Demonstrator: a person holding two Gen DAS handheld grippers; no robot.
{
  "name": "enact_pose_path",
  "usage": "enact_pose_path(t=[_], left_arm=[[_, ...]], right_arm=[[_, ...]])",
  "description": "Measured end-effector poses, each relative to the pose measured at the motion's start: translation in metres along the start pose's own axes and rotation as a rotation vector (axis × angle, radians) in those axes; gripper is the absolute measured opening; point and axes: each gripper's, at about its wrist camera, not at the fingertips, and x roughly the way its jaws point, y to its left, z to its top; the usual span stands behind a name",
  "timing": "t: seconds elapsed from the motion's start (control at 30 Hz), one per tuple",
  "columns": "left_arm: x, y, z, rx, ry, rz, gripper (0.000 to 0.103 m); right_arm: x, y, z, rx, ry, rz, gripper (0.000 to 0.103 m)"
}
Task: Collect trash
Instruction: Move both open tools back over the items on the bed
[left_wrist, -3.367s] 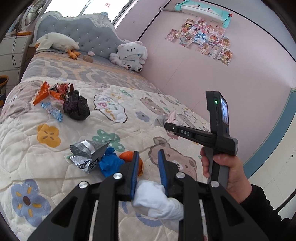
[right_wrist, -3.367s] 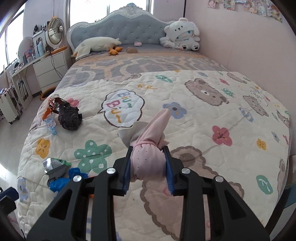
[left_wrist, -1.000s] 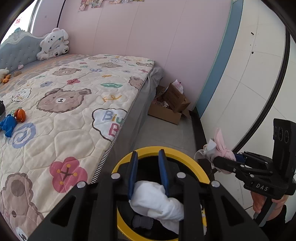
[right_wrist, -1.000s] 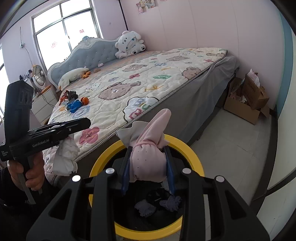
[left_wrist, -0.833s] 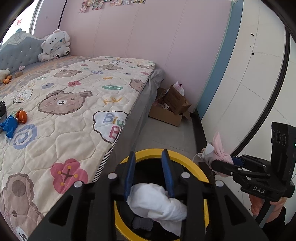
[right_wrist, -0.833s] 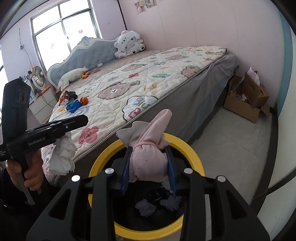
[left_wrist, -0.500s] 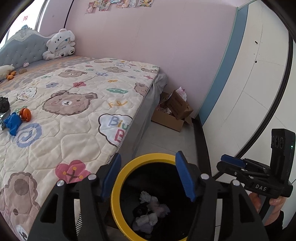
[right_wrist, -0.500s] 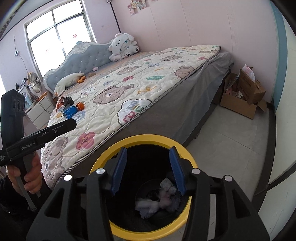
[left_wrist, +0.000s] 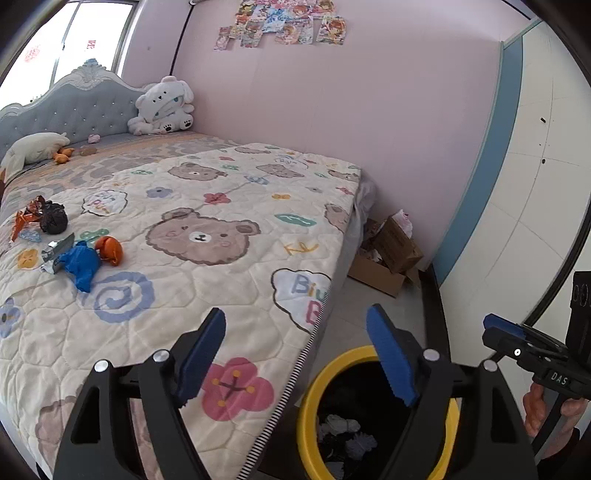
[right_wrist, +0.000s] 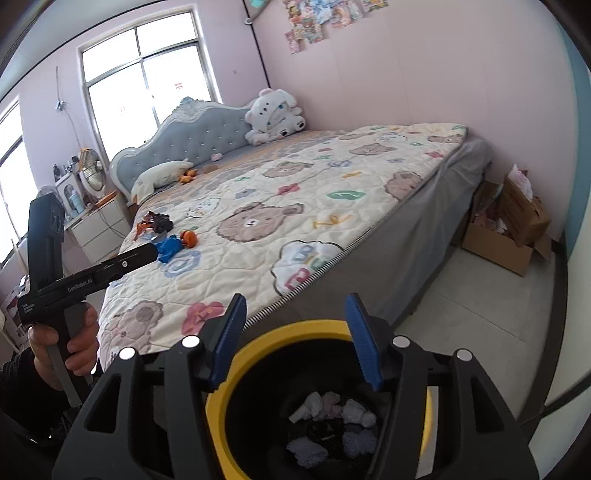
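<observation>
A black bin with a yellow rim (left_wrist: 307, 398) (right_wrist: 258, 345) stands on the floor at the foot of the bed. Crumpled white and pink wads (right_wrist: 332, 406) (left_wrist: 341, 424) lie at its bottom. My left gripper (left_wrist: 295, 321) hangs over the bed's corner beside the bin, jaws opening, nothing between them. My right gripper (right_wrist: 295, 301) is above the bin's rim, jaws also opening and empty. On the quilt at the far left lie a blue scrap (left_wrist: 81, 264) (right_wrist: 170, 245), an orange piece (left_wrist: 110, 249), a silver wrapper (left_wrist: 55, 251) and a black bag (left_wrist: 53, 219).
The bed (left_wrist: 207, 280) fills the left side. An open cardboard box (left_wrist: 391, 254) (right_wrist: 517, 229) sits on the floor by the pink wall. A white plush toy (left_wrist: 162, 107) leans on the headboard. A nightstand (right_wrist: 99, 225) and fan stand beyond the bed.
Both grippers opened; the white wad and the pink wad dropped into the bin. Both hands rose, and the left one swung toward the bed.
</observation>
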Motion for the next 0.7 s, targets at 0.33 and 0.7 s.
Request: enact_pose_path(t=[0.33, 0.7], left_arm=[[-0.016, 0.079, 0.02, -0.068, -0.05, 0.154, 0.081], [-0.031, 0.188, 0.036, -0.143, -0.069, 0.345, 0.082]], right_arm=[[0.062, 0.065, 0.032, -0.079, 0.03, 0.123, 0.056], [0.153, 0.149, 0.052, -0.175, 0.131, 0.239, 0.056]])
